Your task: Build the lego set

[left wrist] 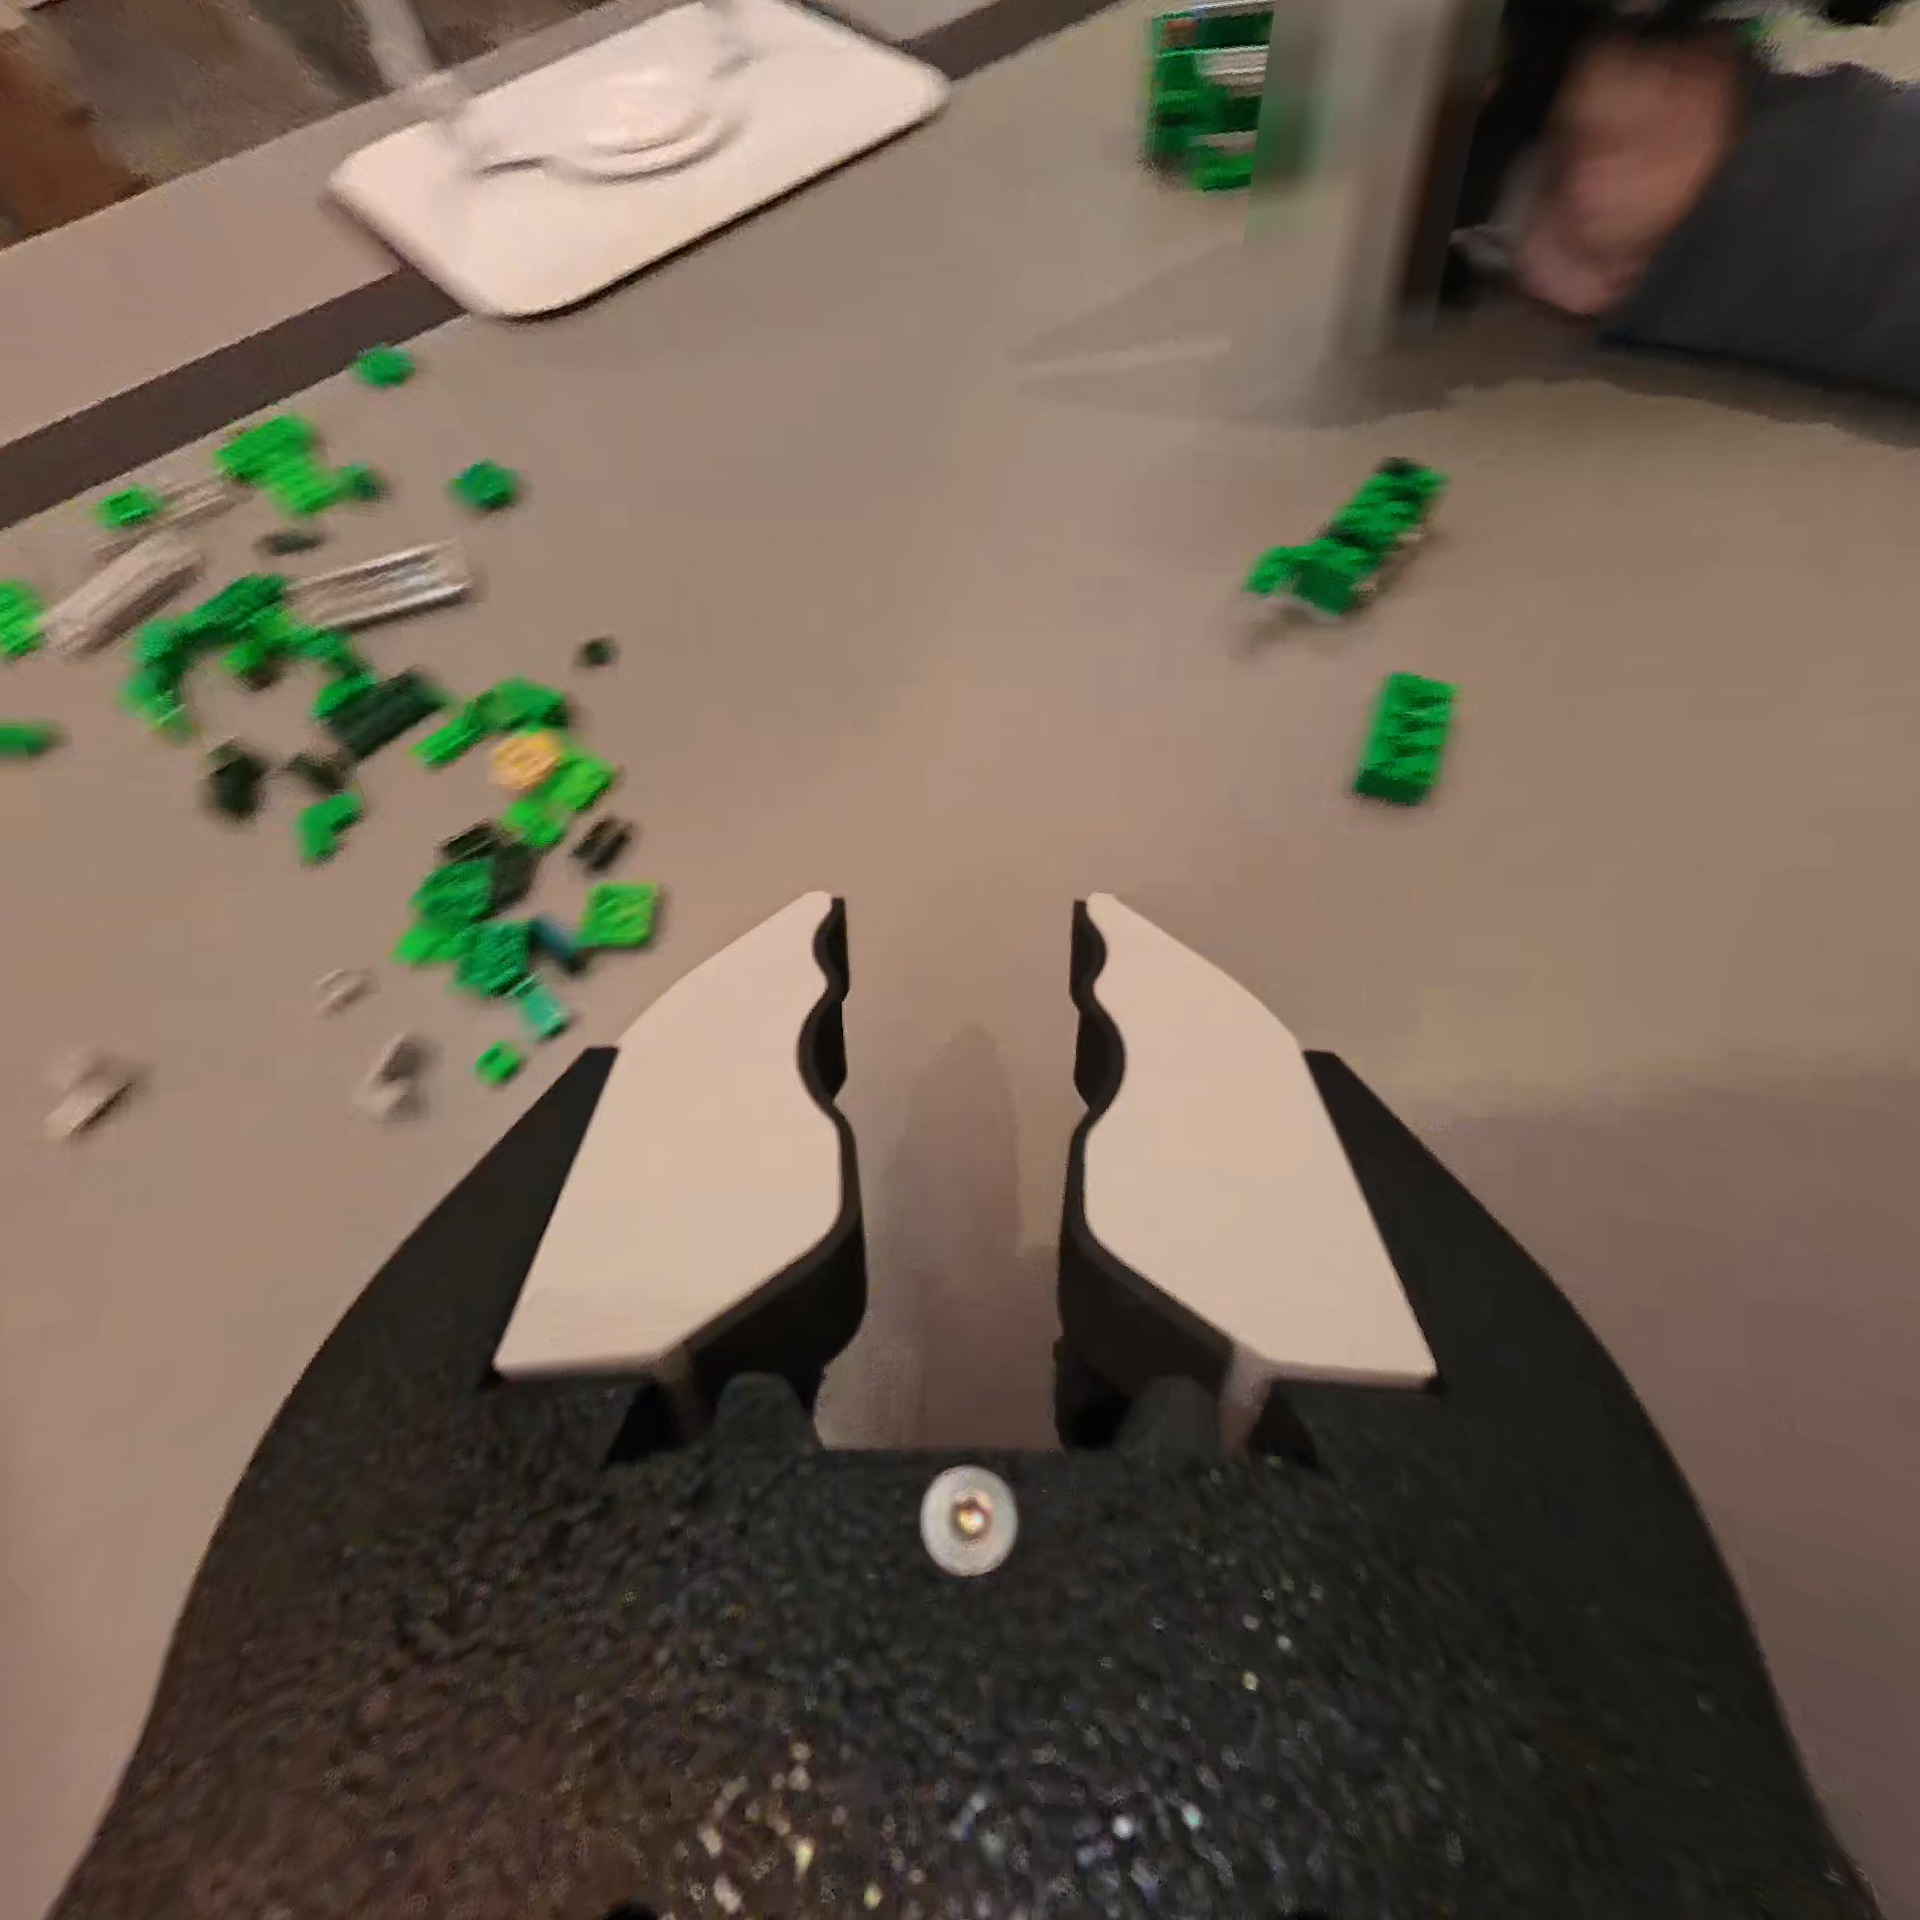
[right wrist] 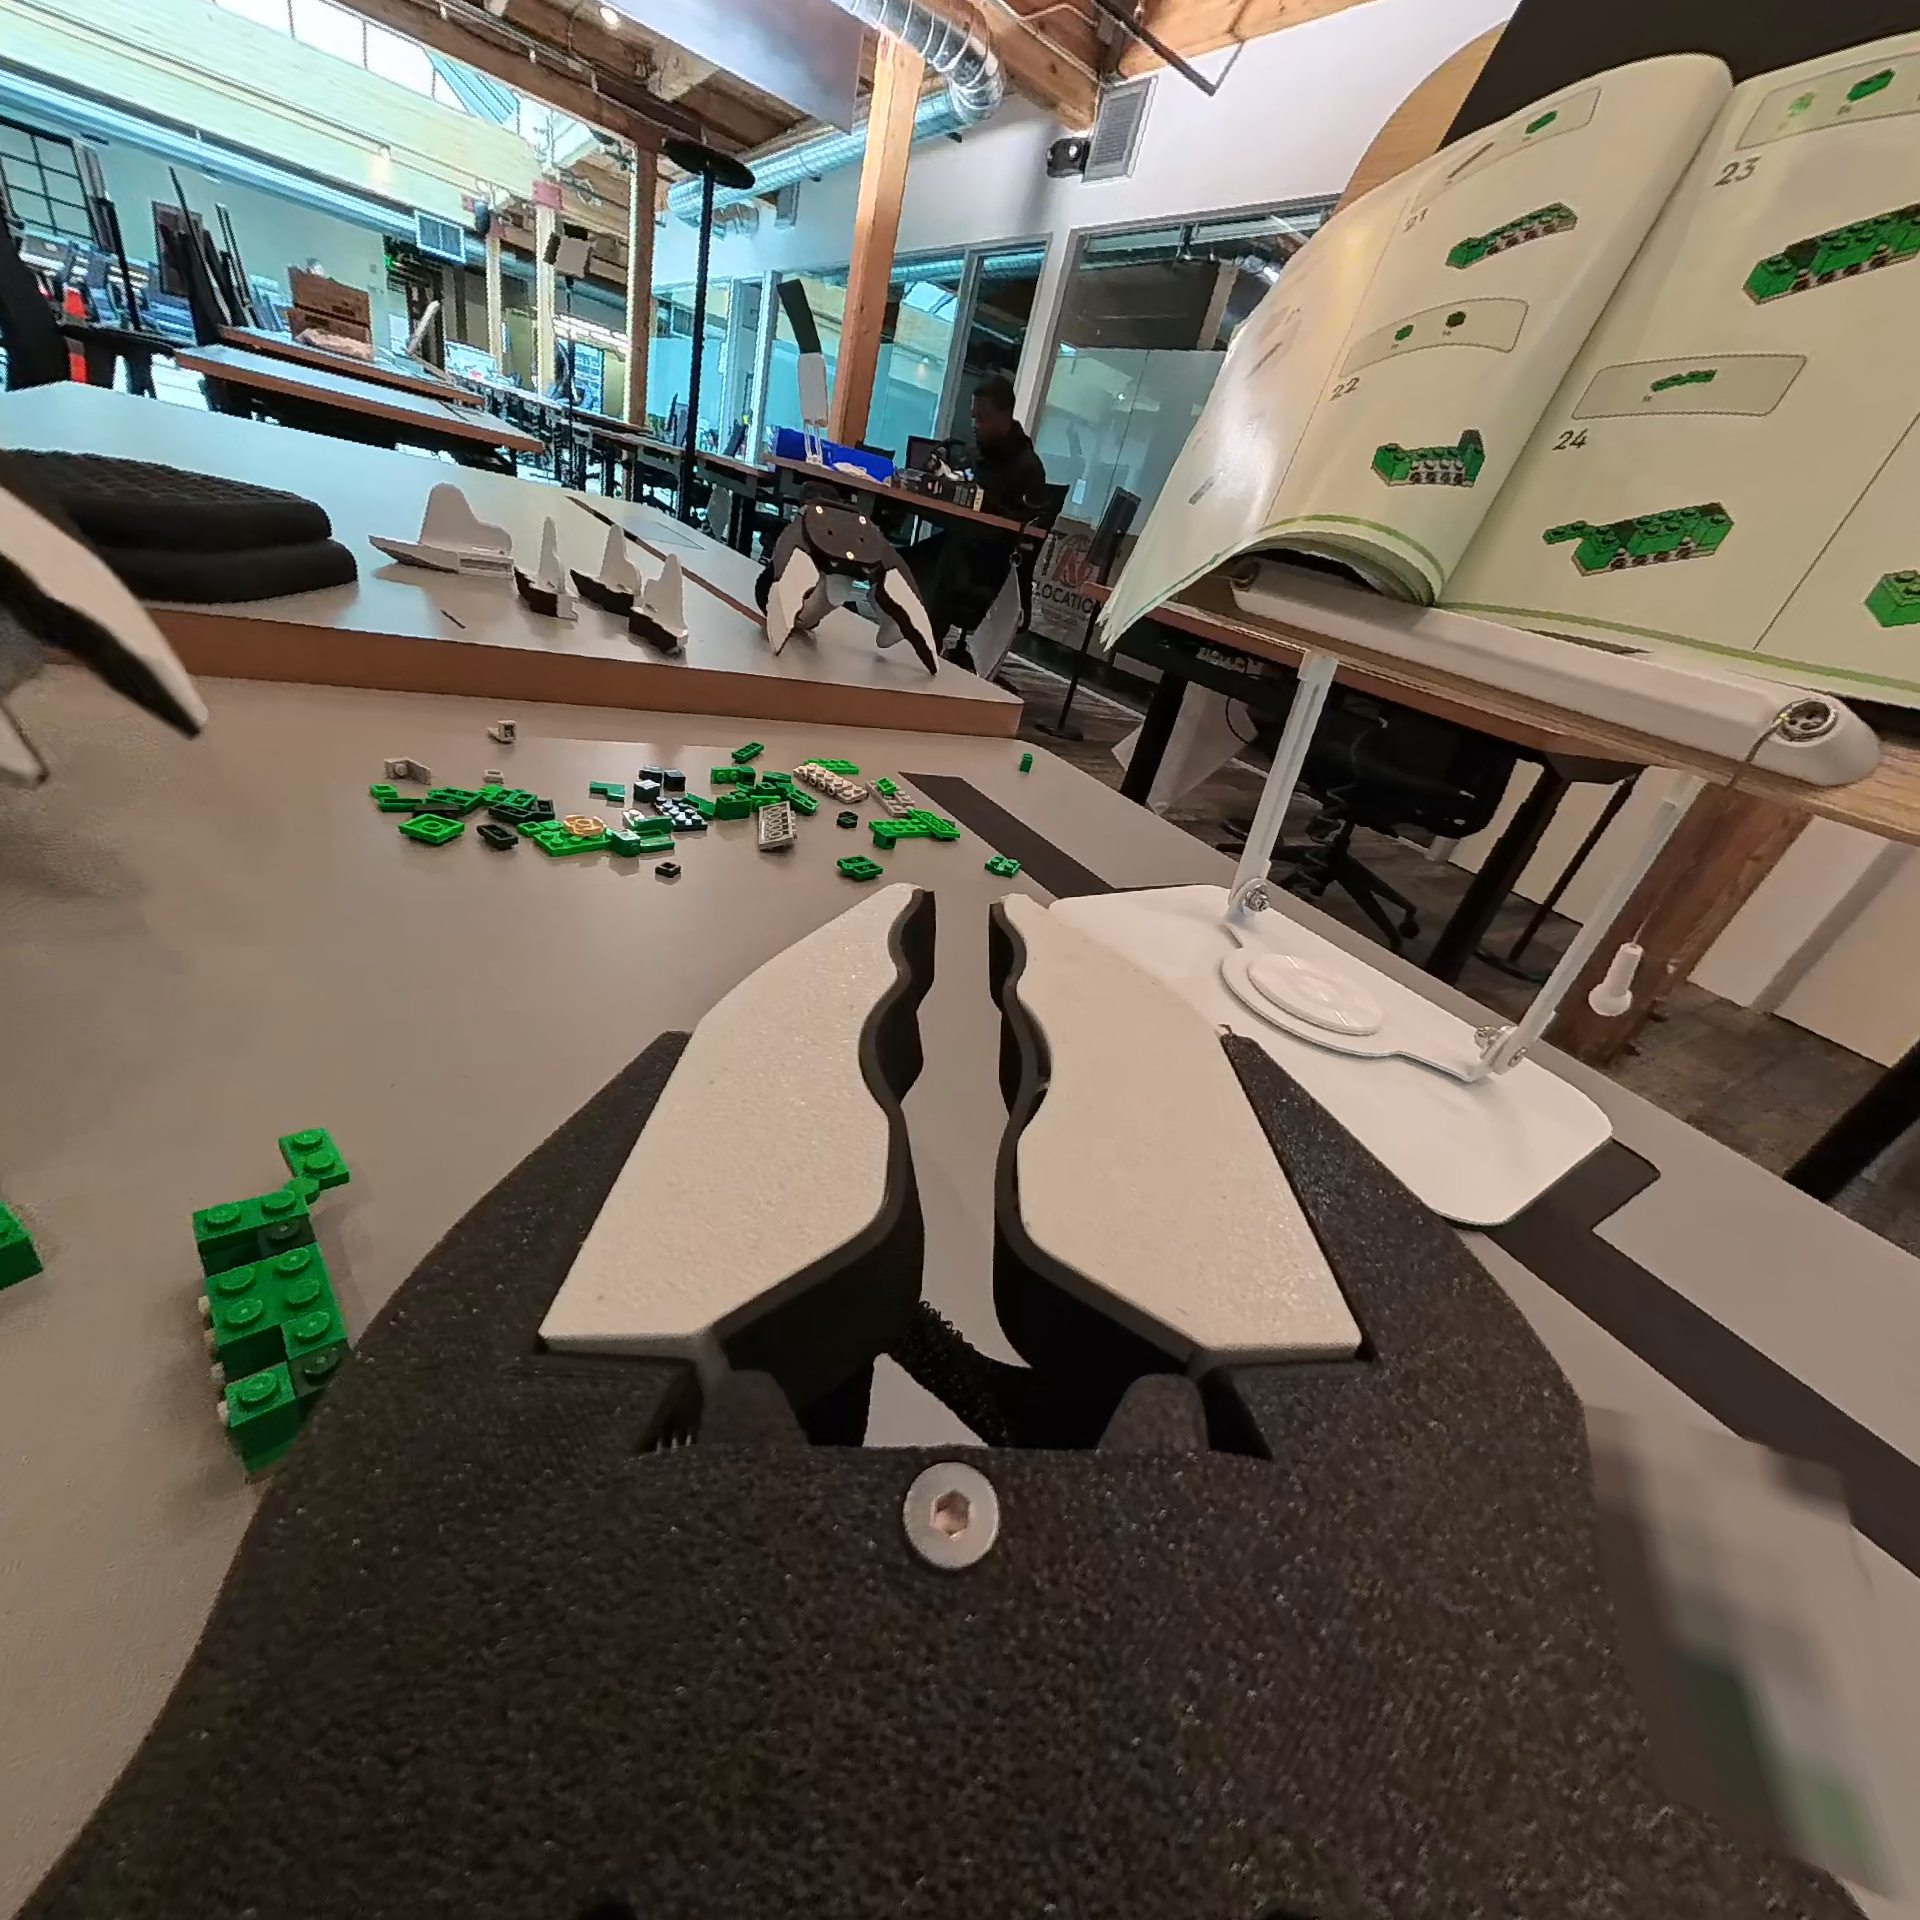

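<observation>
My left gripper (left wrist: 958,914) hangs over the bare grey table (left wrist: 935,623), fingers wide apart and empty; this view is smeared by blur. My right gripper (right wrist: 961,909) has its fingers nearly closed on nothing. The green partial build (right wrist: 272,1299) lies left of it, its base hidden by the gripper body. Loose bricks (right wrist: 665,805) lie scattered beyond. The instruction booklet (right wrist: 1558,343) is cut off at the right.

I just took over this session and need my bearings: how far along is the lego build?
Early to midway, as a guess. Done: one green assembly of stacked bricks lies on the table, with a smaller green block nearby. In hand: nothing; the left gripper is open and empty, and the right gripper holds nothing, its jaws nearly closed. Left: a scattered pile of loose pieces, and the instruction book lies open.
</observation>
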A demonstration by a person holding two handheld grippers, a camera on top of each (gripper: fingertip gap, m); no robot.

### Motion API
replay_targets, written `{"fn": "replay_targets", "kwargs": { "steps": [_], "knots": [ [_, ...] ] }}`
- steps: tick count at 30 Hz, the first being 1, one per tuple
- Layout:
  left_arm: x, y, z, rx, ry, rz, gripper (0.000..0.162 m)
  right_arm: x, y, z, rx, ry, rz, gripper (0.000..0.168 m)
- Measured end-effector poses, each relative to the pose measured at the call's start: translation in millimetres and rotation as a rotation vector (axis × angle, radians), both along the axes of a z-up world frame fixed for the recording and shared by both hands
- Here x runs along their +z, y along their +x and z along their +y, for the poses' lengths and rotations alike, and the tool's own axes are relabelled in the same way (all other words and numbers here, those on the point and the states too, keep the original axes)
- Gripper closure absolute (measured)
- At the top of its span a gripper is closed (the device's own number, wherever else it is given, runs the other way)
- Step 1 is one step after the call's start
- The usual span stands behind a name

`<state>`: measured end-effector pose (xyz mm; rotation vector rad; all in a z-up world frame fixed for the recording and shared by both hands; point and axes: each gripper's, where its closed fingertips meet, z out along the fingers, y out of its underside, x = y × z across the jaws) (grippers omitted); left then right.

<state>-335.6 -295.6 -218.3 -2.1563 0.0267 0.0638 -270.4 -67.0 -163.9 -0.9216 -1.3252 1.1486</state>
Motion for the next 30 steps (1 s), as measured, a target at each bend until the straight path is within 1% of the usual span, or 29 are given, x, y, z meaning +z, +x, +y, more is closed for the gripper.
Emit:
{"fn": "replay_targets", "kwargs": {
  "steps": [2, 3, 5, 6, 8, 12, 18, 21, 30],
  "knots": [
    [1, -22, -12, 0.097, 0.005, -0.003, 0.12, 0, 0, 0, 0.0, 0.0, -0.001, 0.159],
    [1, -32, -16, 0.152, 0.005, -0.002, 0.124, 0, 0, 0, 0.0, 0.001, -0.002, 0.159],
    [-3, -45, -19, 0.246, -0.002, -0.008, 0.139, 0, 0, 0, 0.0, 0.004, -0.004, 0.159],
    [-7, -47, -18, 0.265, -0.011, -0.024, 0.141, -1, 0, -1, 0.0, 0.006, -0.004, 0.159],
    [-15, -45, -11, 0.263, -0.04, -0.05, 0.139, -1, 0, -1, 0.0, 0.007, -0.003, 0.159],
    [-35, -61, -8, 0.346, -0.17, -0.012, 0.142, 0, 0, -1, 0.0, 0.007, -0.001, 0.159],
    [-41, -85, -7, 0.472, -0.163, -0.03, 0.145, -1, 0, -1, 0.003, 0.006, -0.003, 0.159],
    [-45, -93, -7, 0.501, -0.177, -0.021, 0.145, -1, 0, -1, 0.004, 0.007, -0.004, 0.159],
    [-47, -99, 0, 0.489, -0.172, -0.018, 0.145, -1, 0, -2, 0.006, 0.012, -0.006, 0.159]
  ]
}}
